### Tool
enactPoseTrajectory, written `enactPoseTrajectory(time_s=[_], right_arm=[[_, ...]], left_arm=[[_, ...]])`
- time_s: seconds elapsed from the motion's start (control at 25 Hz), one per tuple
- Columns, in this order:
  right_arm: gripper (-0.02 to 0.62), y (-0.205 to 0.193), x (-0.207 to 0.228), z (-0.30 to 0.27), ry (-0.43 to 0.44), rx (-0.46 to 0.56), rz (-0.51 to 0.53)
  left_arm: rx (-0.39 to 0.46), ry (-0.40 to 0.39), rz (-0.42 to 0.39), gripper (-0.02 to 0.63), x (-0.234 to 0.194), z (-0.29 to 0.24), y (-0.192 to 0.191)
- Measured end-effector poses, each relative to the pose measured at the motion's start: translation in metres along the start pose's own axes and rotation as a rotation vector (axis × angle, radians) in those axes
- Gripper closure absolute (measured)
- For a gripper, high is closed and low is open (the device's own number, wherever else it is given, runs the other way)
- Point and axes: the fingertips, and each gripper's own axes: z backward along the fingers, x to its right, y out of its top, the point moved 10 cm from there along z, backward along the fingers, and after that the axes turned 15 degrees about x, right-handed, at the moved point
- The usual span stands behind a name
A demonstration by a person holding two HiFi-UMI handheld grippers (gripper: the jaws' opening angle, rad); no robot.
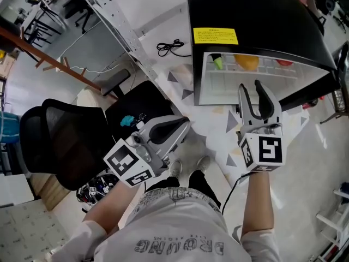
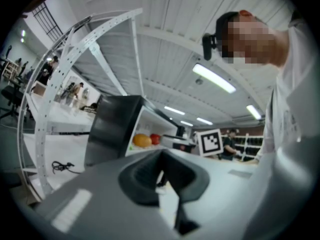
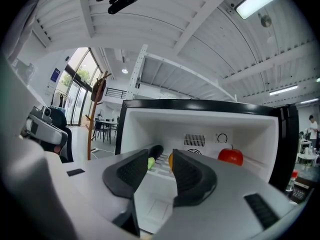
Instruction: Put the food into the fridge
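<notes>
A black mini fridge (image 1: 262, 21) stands open on the floor ahead. On its white shelf lie a green item (image 1: 217, 62), an orange (image 1: 247, 62) and a red apple (image 1: 284, 63). My right gripper (image 1: 253, 85) hangs just in front of the opening, jaws open with nothing between them. Its own view looks into the fridge (image 3: 200, 106), with the apple (image 3: 230, 157) at the back right and the orange (image 3: 170, 160) and green item (image 3: 150, 162) beyond the right gripper (image 3: 160, 159). My left gripper (image 1: 185, 125) is held low at the left, shut and empty; the left gripper (image 2: 161, 169) points toward the fridge (image 2: 112, 124).
A black mesh office chair (image 1: 60, 135) stands at the left beside the person's legs. A black cable (image 1: 170, 47) lies on the floor left of the fridge. A white perforated frame beam (image 1: 117, 21) runs diagonally behind. The person's shoes (image 1: 188, 165) are below the fridge.
</notes>
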Motion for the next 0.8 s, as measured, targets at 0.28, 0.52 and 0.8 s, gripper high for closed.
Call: enactPoseTrajectory(time_s=[0.28,0.52,0.8], right_arm=[[0.521,0.005,-0.02,0.017,-0.02,0.011,-0.002],[0.54,0.006,-0.029,0.03,-0.041,0.001,-0.006],[0.56,0.01,-0.036,0.045,-0.062,0.002,-0.015]], left_arm=[[0.006,-0.034,0.008,0.597,-0.001,0.009,0.004],[0.006,-0.059,0.009,0.598,-0.004,0.012,0.009],[0.021,-0.075,0.011,0.598,-0.009,0.013,0.012]])
